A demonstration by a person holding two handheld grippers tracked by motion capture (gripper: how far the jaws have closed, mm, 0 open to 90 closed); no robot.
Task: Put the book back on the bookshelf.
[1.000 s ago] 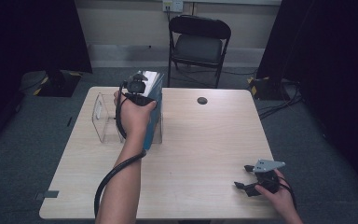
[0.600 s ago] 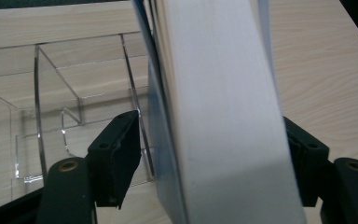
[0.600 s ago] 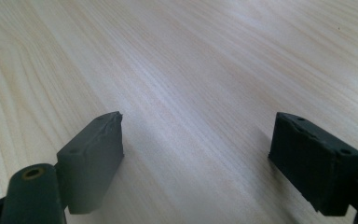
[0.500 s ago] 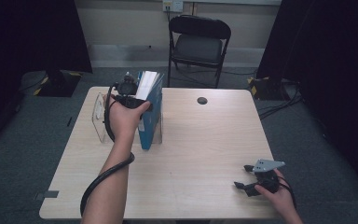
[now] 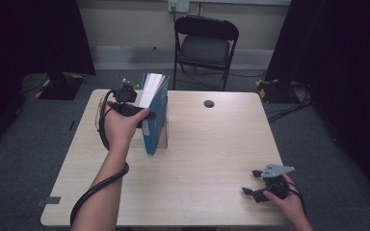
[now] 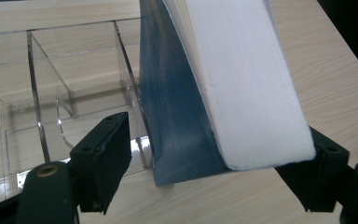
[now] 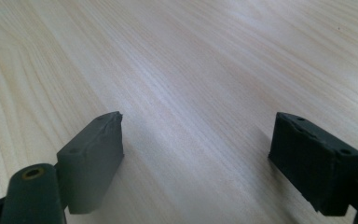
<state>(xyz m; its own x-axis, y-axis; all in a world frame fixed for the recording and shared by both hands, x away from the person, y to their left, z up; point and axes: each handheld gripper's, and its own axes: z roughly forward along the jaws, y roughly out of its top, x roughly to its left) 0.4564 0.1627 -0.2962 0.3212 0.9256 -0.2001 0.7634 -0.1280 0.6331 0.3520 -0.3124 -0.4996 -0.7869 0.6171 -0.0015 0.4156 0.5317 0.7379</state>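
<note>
Back the left gripper [image 6: 214, 172] straight away from the thick blue-covered book [image 5: 155, 113], without nudging it; it stands upright in the clear acrylic divider rack [image 6: 56, 107]. Its jaws have just been opening and stand apart, the book's lower corner between them, left pad clear. Well short of the book, the right gripper [image 5: 255, 184] rests open, empty, on the pale wooden table [image 5: 212, 144].

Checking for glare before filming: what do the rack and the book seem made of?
Rack: looks like clear glossy acrylic, with see-through walls and bright edges. Book: likely paper, with a matte white page block and a smooth blue cover.
</note>
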